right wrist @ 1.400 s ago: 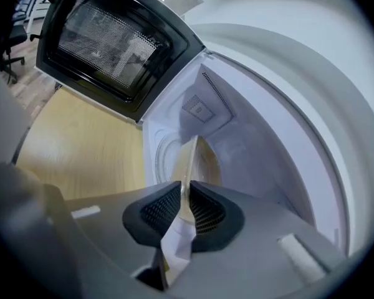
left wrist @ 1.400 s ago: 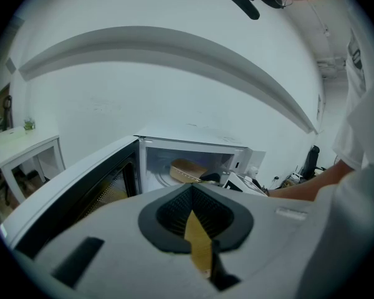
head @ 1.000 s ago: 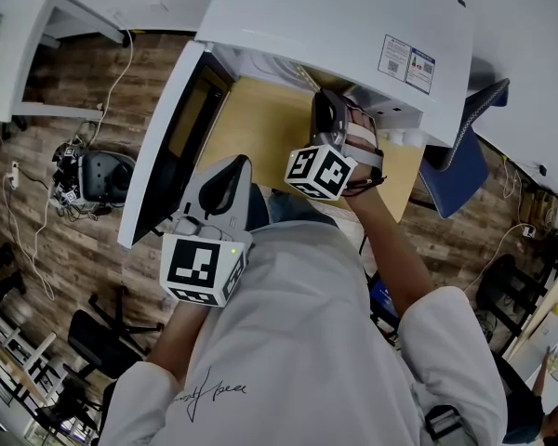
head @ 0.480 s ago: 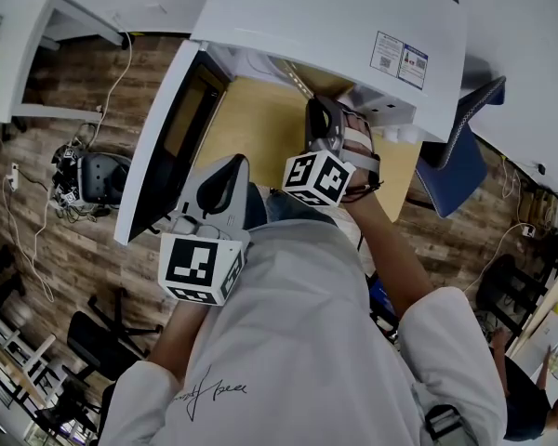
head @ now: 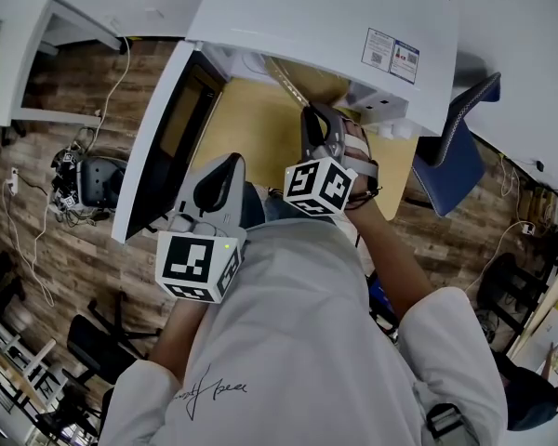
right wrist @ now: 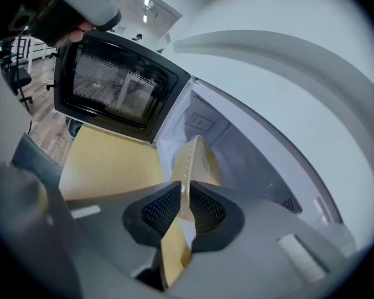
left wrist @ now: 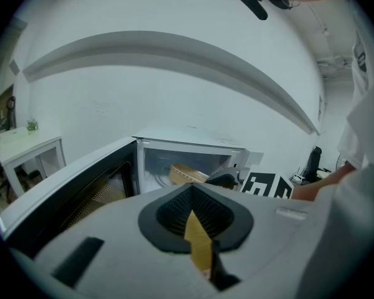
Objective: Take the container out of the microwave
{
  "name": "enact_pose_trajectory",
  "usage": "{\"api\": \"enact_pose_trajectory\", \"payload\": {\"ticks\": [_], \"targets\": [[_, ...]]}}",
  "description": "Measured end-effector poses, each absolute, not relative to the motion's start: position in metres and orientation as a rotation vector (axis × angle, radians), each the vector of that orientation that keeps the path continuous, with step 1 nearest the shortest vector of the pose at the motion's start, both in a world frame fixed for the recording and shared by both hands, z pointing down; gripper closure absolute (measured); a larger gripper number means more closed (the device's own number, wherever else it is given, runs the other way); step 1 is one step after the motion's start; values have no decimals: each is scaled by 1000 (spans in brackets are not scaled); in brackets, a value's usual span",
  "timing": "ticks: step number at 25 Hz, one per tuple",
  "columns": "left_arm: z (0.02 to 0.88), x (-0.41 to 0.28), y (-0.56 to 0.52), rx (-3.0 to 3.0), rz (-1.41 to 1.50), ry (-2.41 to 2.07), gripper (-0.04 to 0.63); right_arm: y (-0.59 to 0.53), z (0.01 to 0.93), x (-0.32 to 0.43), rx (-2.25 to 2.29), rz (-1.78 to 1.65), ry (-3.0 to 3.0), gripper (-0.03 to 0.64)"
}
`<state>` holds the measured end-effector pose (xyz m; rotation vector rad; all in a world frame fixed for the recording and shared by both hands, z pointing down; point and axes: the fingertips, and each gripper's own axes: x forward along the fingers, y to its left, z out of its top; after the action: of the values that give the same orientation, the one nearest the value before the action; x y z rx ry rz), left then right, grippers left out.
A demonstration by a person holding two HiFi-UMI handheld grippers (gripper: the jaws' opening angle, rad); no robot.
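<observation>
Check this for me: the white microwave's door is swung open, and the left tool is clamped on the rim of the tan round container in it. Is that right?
Not quite: the wrong tool is named. The white microwave's door is swung open, but it is the right tool that is clamped on the rim of the tan round container in it. The right gripper view shows that rim pinched between its two black pads.

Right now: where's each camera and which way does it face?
Head view: on the head, steeply down on the white box-shaped microwave, door open; torso, arms, left gripper, right gripper show.
Left gripper view: on that gripper, facing the open cavity; shut jaws, a forearm.
Right gripper view: facing into the cavity; jaws clamp the tan round container.
Shared: gripper views both show the container.
</observation>
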<state>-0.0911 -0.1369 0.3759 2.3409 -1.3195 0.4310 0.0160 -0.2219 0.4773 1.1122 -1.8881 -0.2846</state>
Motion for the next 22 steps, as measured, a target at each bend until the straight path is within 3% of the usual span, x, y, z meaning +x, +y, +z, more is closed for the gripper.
{"api": "enact_pose_trajectory", "payload": {"ticks": [22], "targets": [[375, -98, -127, 2315, 397, -1369, 601, -190, 447, 18, 1121, -160, -2047, 558]]}}
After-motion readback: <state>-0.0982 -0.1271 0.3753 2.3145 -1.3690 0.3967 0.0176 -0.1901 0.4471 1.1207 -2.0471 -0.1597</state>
